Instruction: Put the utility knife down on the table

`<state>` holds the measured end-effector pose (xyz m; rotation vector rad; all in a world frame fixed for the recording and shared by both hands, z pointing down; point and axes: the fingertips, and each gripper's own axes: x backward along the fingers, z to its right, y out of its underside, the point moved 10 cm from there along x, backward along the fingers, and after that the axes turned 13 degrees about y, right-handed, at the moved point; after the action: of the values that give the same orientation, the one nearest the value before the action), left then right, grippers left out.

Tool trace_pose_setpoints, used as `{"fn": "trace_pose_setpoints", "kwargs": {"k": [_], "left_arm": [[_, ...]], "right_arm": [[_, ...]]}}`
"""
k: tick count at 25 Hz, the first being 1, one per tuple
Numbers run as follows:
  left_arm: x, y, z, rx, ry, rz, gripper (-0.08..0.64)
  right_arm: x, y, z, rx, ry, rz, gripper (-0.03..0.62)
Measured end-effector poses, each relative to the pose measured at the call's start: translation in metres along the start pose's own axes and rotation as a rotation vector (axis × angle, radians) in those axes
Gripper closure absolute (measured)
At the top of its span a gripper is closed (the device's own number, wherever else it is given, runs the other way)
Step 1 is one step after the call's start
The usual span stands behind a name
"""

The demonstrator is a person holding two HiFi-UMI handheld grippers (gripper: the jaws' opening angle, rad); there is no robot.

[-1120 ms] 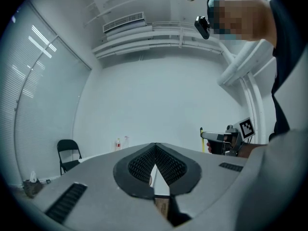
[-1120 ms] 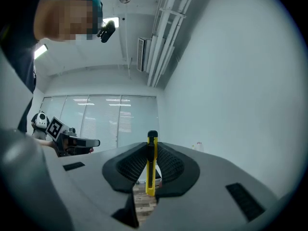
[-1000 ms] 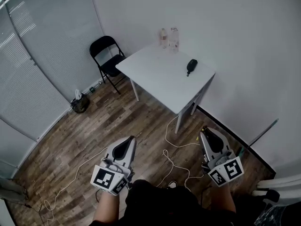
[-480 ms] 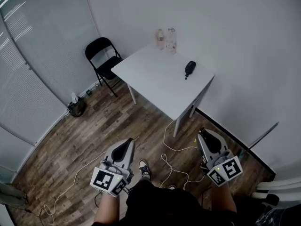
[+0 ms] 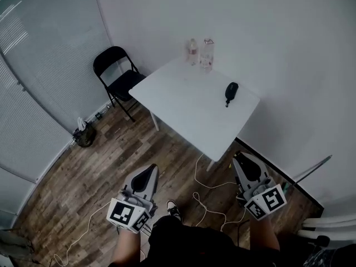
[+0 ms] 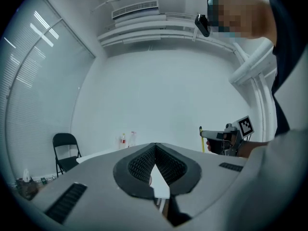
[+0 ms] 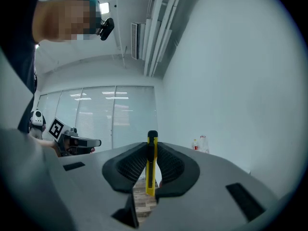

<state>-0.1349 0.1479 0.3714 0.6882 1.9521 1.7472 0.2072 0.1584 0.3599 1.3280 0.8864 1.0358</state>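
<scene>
Right gripper [image 7: 152,150] is clamped on the yellow utility knife [image 7: 151,174], upright between its pads at mid-body, well apart from the white table [image 5: 183,102], left gripper [image 6: 155,148] closed and empty; knife looks light, stiff, smooth-sided, so the flat mid-handle grip suits it.

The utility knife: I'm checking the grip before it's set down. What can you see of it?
The utility knife is slim and yellow, plastic-looking, with a black slider and black top end. It stands upright, clamped between the pads of the right gripper, its top poking above them. Only the pads touch it; no blade shows.
</scene>
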Motion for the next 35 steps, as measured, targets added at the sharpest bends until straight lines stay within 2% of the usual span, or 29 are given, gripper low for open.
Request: {"fn": "trace_pose_setpoints", "kwargs": {"k": [10, 18, 24, 30, 35], "left_arm": [[0.003, -0.015, -0.14, 0.002, 0.031, -0.022, 0.541], [-0.009, -0.01, -0.185, 0.011, 0.044, -0.038, 0.541], [-0.048, -0.011, -0.218, 0.014, 0.046, -0.054, 0.541], [-0.121, -0.02, -0.245, -0.012, 0.045, -0.062, 0.541], [-0.184, -0.019, -0.263, -0.019, 0.041, -0.093, 0.541]], "right_arm": [[-0.122, 0.002, -0.048, 0.007, 0.051, -0.02, 0.517], [-0.176, 0.01, -0.05, 0.01, 0.048, -0.055, 0.517], [-0.22, 0.017, -0.02, 0.007, 0.06, -0.054, 0.517], [-0.269, 0.029, 0.041, -0.02, 0.078, -0.062, 0.517], [-0.31, 0.045, 0.096, -0.043, 0.076, -0.111, 0.517]]}}
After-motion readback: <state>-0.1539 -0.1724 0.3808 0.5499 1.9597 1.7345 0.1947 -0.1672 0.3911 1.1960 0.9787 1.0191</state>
